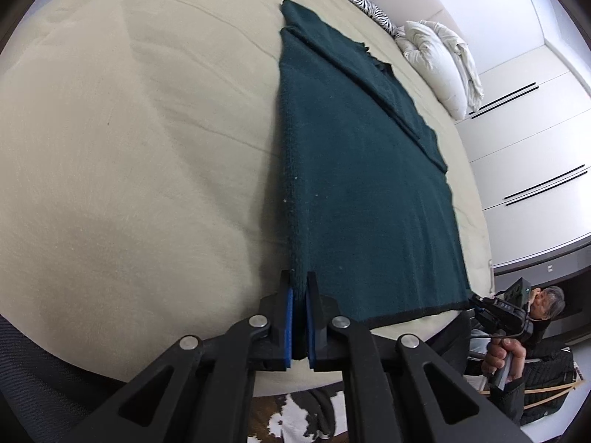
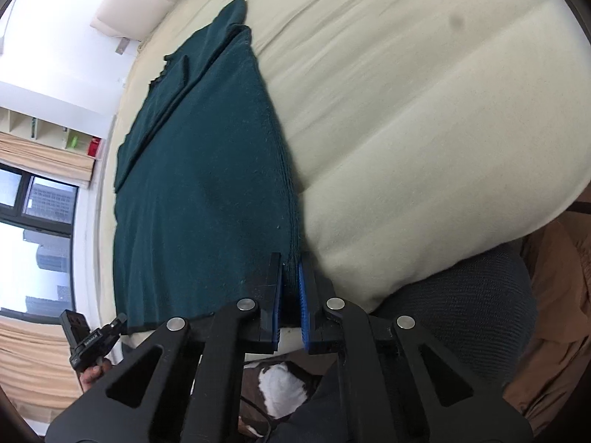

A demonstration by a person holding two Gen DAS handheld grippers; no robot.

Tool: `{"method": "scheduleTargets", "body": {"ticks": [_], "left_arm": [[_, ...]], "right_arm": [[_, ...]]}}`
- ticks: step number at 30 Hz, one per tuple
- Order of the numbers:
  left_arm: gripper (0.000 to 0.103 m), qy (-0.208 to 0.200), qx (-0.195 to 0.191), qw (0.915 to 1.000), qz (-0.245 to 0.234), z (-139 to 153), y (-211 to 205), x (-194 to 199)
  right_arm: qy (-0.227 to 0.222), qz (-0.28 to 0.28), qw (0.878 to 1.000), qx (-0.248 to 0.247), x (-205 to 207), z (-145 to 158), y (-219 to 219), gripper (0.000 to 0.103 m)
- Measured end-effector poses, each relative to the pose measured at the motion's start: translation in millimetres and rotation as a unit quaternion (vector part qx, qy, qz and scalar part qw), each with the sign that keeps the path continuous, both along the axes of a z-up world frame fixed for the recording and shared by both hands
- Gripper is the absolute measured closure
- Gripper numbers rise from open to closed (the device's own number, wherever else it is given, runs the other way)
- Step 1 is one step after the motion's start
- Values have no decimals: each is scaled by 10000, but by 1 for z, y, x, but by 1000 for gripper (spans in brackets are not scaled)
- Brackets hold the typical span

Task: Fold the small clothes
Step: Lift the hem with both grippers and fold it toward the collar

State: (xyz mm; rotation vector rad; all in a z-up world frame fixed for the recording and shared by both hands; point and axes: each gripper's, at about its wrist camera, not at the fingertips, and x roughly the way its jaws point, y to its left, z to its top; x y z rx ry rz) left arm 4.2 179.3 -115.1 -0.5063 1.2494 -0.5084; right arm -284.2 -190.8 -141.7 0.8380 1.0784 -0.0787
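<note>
the left gripper (image 1: 299, 288) is clamped on the near left corner of the dark green garment (image 1: 354, 170), its blue pads (image 1: 289, 326) pinching the knitted side edge between them. ahead of these fingers the garment stretches away flat over the cream bedcover (image 1: 129, 129), narrowing toward the far end, where a folded-in flap lies along its right side. left of the gripper there is only bare bedcover. to the right of it the garment's dark hem runs along the near edge of the bed toward the other tool, where a hand (image 1: 504, 360) grips a handle. far ahead and to the right, a zebra-print cushion (image 1: 364, 2) and a white pillow (image 1: 439, 59) sit by the headboard, with white cabinet doors (image 1: 524, 129) beyond. below the fingers, a brown and white cowhide rug (image 1: 295, 417) shows on the floor.

the right gripper (image 2: 291, 277) is clenched on the near right corner of the same dark green garment (image 2: 199, 184), the cloth's edge caught between its blue pads (image 2: 304, 310). from this gripper the garment spreads ahead and to the left, its right side edge running straight away from the fingertips, and the folded flap shows on its far left part. low on the left, the other handheld tool is seen at the hem, and farther left a window (image 2: 37, 214) with beige curtains (image 2: 33, 361). to the right of the gripper lies open cream bedcover (image 2: 424, 129), and nearer on that side a dark grey chair back (image 2: 461, 306).
</note>
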Motion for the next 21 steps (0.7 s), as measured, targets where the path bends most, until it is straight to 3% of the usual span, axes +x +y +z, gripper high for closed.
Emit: {"method": "scheduleTargets", "body": {"ticks": [7,11,15,21], "left_arm": [[96,-120,-985,9949,161,22,4,5],[96,-246,-1607,9858,411,38,10,18],[96,-354,-2152,9734,695,51,21,41],[96,-527,-2459,9639,879,67,19,84]], "right_arm": [[-797,144,9948,617,11,29,7,97],[-1337,94,9867,921,27,50,4,97],[-1588,102,9822,997,51,66,1,97],[-1815,33,9791,918,106,83,-4,97]]}}
